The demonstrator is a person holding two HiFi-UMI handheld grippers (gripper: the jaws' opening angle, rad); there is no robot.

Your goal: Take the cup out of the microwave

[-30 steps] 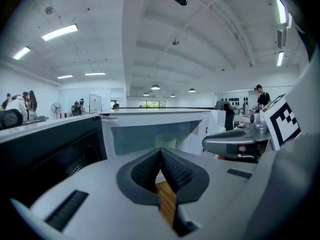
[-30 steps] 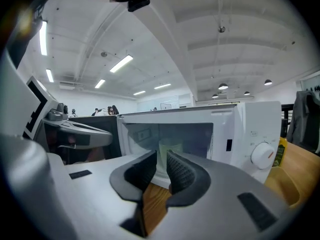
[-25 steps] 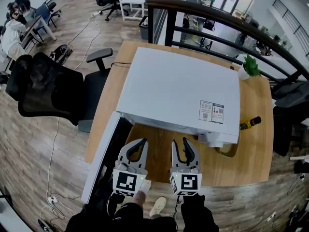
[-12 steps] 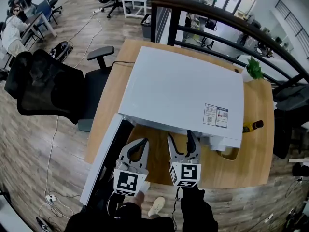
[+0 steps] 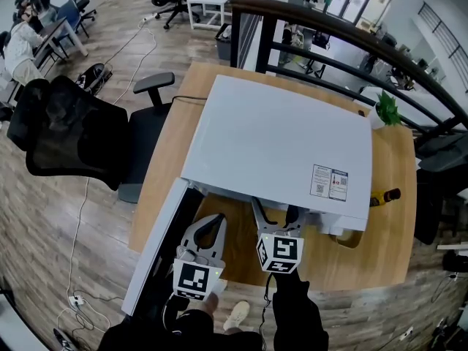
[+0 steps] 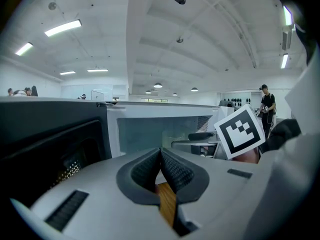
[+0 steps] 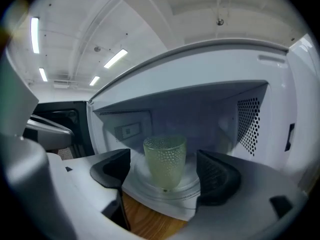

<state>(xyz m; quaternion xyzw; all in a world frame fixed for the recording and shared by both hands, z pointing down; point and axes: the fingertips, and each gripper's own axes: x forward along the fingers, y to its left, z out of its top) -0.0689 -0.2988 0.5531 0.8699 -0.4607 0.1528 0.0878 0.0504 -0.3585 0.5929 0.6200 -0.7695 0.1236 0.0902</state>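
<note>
Head view, microwave [image 5: 278,145]: white, on a wooden table [image 5: 380,251], door [image 5: 157,240] swung open at left.
Head view, grippers: left gripper [image 5: 214,218] beside the door; right gripper [image 5: 275,209] at the cavity mouth.
Left gripper view, jaws: pressed together, nothing between.
Right gripper view, cup [image 7: 165,161]: pale yellow-green, translucent, dimpled wall; upright on the glass turntable [image 7: 192,186] inside the cavity.
Right gripper view, jaws: opening, wide apart either side of the cup, touching neither wall.

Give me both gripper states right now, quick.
Left gripper: shut, nothing between the jaws.
Right gripper: jaws opening, wide apart; the cup inside the microwave shows between them, not gripped.
</note>
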